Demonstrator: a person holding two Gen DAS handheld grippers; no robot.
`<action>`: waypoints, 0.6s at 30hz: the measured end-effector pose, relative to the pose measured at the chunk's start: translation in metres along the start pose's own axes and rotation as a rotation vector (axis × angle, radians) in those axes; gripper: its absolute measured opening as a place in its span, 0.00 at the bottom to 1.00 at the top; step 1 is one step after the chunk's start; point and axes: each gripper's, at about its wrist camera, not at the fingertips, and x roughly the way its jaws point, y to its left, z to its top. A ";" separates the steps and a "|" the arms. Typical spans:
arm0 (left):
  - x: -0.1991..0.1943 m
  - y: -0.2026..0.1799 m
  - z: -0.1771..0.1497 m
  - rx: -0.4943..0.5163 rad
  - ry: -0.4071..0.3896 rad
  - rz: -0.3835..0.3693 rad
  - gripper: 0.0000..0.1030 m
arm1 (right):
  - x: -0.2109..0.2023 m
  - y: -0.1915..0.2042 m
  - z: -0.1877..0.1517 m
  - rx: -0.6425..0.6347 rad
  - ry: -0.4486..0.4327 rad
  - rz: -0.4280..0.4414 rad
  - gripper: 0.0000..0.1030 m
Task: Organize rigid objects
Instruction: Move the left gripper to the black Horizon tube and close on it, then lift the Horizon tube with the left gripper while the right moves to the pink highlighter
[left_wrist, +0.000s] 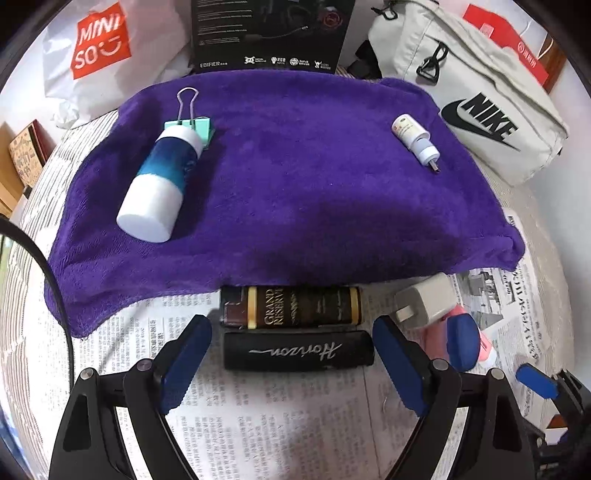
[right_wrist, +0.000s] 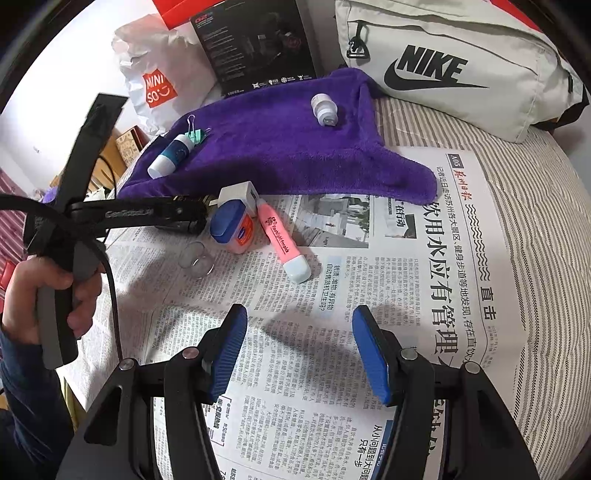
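A purple towel lies on newspaper; it also shows in the right wrist view. On it lie a blue-and-white bottle, a mint binder clip and a small white USB device. In front of the towel lie a brown "Grand Reserve" box and a black "Horizon" case. My left gripper is open, its fingers either side of the black case. A white charger, a blue-lidded jar, a pink tube and a clear cap lie on the newspaper. My right gripper is open and empty above the newspaper.
A white Nike bag sits at the back right, a Miniso bag at the back left, a black Edifier box between them. The left gripper's body and the hand holding it fill the left of the right wrist view.
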 end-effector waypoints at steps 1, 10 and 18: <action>0.002 -0.003 0.001 0.006 0.001 0.013 0.86 | 0.000 0.000 0.000 0.000 0.001 0.001 0.57; -0.004 0.003 -0.016 0.055 0.007 0.089 0.87 | 0.000 -0.002 -0.002 -0.004 0.007 -0.001 0.57; -0.020 0.045 -0.039 0.020 0.009 0.115 0.88 | -0.002 0.000 -0.003 -0.016 0.005 -0.012 0.57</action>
